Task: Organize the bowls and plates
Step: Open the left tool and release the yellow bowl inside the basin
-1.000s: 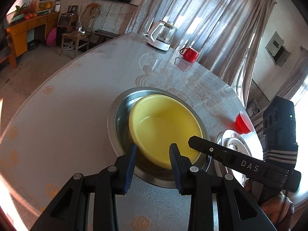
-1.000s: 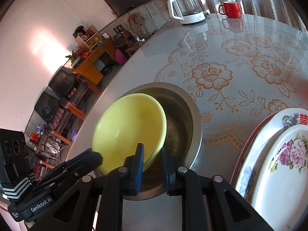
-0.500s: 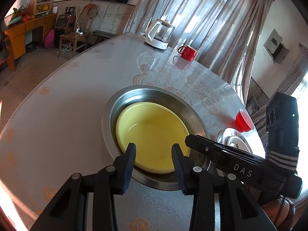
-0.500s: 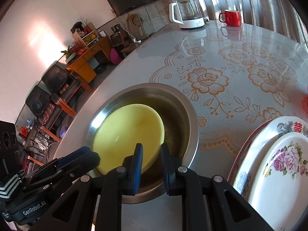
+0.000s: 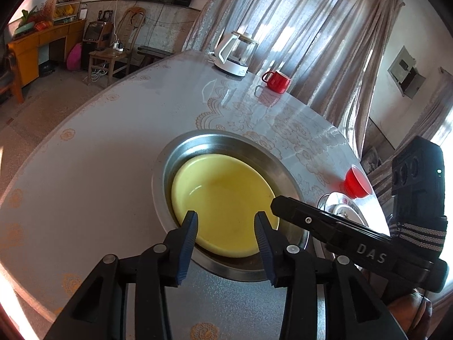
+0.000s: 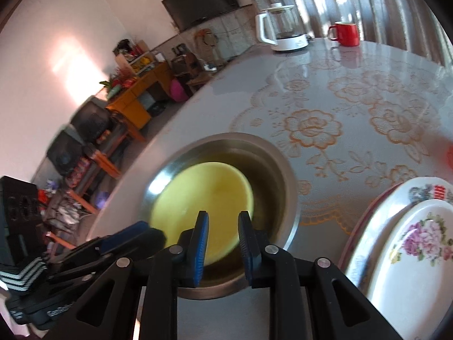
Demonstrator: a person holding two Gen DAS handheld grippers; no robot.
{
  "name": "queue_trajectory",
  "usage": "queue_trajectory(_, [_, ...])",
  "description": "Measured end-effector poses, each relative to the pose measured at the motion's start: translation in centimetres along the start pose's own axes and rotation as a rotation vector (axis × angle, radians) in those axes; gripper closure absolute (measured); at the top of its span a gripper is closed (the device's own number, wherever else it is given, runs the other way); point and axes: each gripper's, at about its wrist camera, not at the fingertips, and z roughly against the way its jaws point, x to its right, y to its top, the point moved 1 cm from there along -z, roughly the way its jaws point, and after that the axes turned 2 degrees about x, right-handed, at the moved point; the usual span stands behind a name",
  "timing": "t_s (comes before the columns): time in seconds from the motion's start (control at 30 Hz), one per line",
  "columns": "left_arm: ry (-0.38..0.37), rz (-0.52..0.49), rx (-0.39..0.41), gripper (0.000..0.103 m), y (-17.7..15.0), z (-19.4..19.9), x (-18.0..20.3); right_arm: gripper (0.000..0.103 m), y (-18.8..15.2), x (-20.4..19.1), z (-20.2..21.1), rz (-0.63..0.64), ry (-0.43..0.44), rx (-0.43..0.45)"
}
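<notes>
- Yellow bowl is sitting nested inside the steel basin, one of each, apparently placed there to stack bowls together.
- Left gripper is opening, jaws parting, with nothing between the pads; bowl released.
- Right gripper is also opening, gap narrow, nothing pinched.
- Two flowered plates are lying stacked just beside the basin, likely sorted already.
- One red mug and one kettle are standing well apart, across the table.

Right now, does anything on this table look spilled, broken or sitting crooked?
Nothing stands out. The yellow bowl sits level inside the steel basin, the floral plates are stacked flat, and the kettle and red mug stand upright. No spills or cracks visible.
</notes>
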Motion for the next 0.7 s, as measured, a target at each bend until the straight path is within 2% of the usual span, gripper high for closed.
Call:
queue_trajectory(0.13, [0.025, -0.006, 0.031, 0.059, 0.3, 0.9, -0.4, 0.082, 0.3, -0.3, -1.0, -0.011, 0.010, -0.024])
queue_trajectory(0.23, [0.027, 0.006, 0.030, 0.059, 0.3, 0.9, -0.8, 0.082, 0.4, -0.4, -1.8, -0.002, -0.036, -0.041])
queue_trajectory(0.5, [0.030, 0.000, 0.023, 0.059, 0.2, 0.5, -0.8, 0.082, 1.1, -0.3, -2.1, 0.035, -0.137, -0.008])
queue_trajectory(0.7, [0.049, -0.023, 0.030, 0.058, 0.3, 0.5, -0.3, 0.078, 1.1, -0.2, -1.2, 0.018, -0.103, 0.010])
